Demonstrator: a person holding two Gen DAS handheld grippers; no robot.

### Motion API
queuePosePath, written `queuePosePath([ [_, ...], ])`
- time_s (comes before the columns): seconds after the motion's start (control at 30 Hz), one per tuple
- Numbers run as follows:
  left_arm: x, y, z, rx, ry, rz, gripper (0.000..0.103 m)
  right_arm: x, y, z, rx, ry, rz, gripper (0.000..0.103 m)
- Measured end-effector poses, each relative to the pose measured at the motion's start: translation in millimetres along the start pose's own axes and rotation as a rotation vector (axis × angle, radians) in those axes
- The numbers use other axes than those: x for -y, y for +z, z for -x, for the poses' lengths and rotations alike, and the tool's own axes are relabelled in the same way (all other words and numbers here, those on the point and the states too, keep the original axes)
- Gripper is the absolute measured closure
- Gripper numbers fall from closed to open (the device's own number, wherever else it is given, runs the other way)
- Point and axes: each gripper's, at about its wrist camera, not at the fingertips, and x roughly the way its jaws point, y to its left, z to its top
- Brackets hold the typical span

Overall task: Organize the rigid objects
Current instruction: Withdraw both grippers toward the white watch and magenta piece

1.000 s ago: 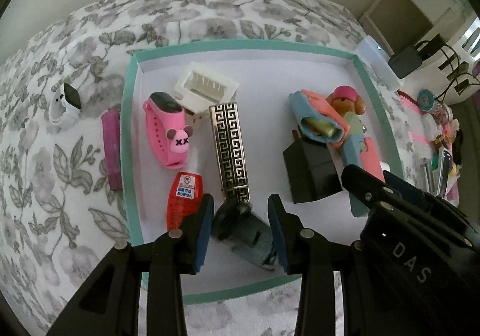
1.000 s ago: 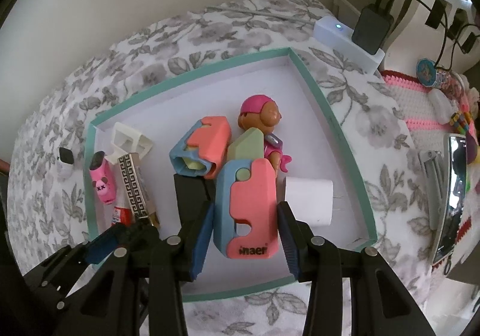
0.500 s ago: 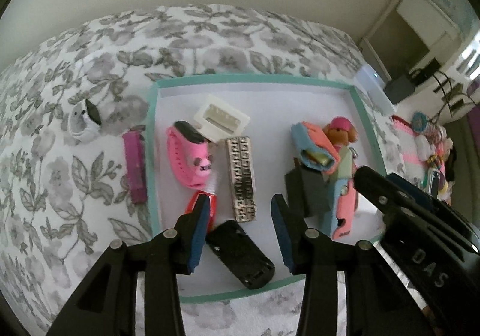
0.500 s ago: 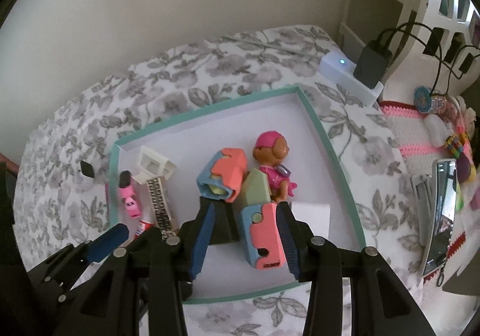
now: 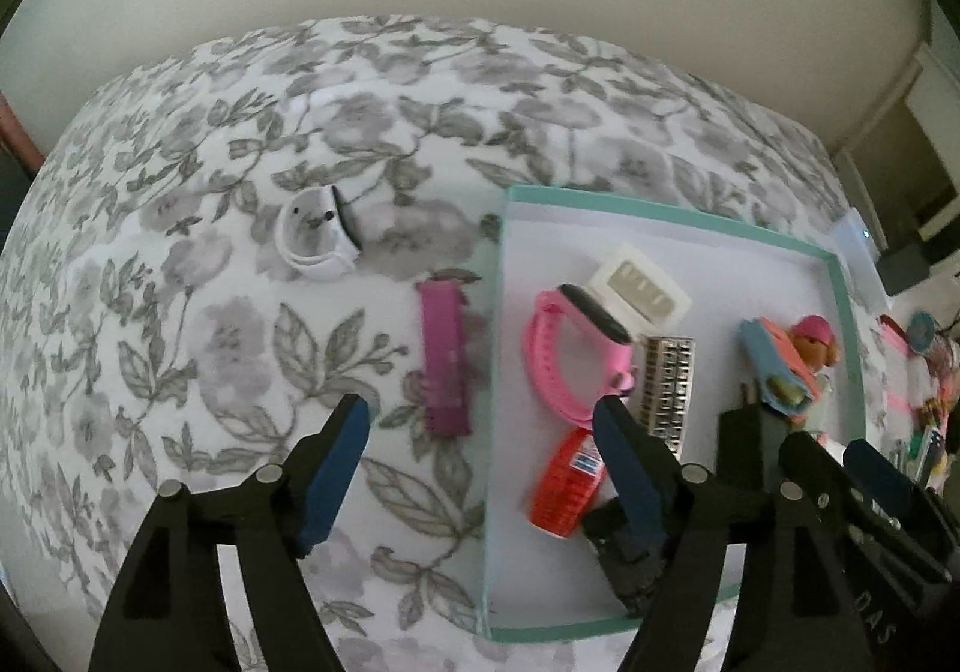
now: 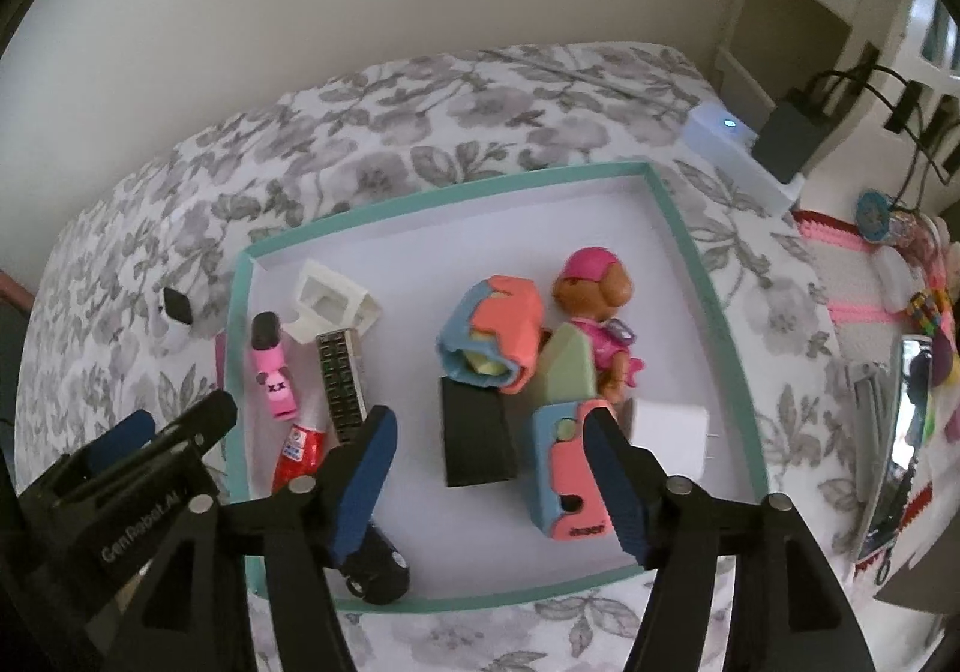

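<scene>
Floral fabric bedspread (image 5: 240, 348), shallow teal-rimmed tray (image 6: 684, 234), ribbed magenta bar (image 5: 444, 360)

My two-finger grippers are black with dark blue pads (image 5: 333, 471), over a white bedspread (image 5: 180, 312) printed with grey flowers and leaves. The shallow tray (image 6: 690, 252) has a teal rim and white floor, holding a pink watch band (image 5: 555, 354), a red ribbed tube (image 5: 567, 483), a silver key-patterned bar (image 6: 342, 387) and a black block (image 6: 477, 447). By the tray's left edge lie a magenta strip (image 5: 444, 357) and a white ring-shaped case (image 5: 315, 243).
</scene>
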Motion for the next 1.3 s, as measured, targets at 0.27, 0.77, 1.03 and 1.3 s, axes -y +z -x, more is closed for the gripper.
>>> queuePosePath([
  [0.27, -14.5, 4.4, -5.5, 0.008, 0.034, 0.031, 0.014, -12.3, -2.4, -6.8, 0.001, -0.011, 0.034, 0.016],
  [0.77, -78.6, 30.2, -10.4, 0.043, 0.070, 0.152, 0.005, -19.0, 2.5, -11.5, 0.032, 0.013, 0.014, 0.000],
  [1.03, -114.6, 45.6, -16.2, 0.043, 0.080, 0.162, 0.005, -39.4, 20.7, -0.4, 0.100, 0.122, -0.008, 0.000],
  [1.3, -144.6, 54.3, -30.2, 0.029, 0.068, 0.221, 0.005, -88.5, 38.2, -7.2, 0.105, 0.211, 0.067, 0.002],
])
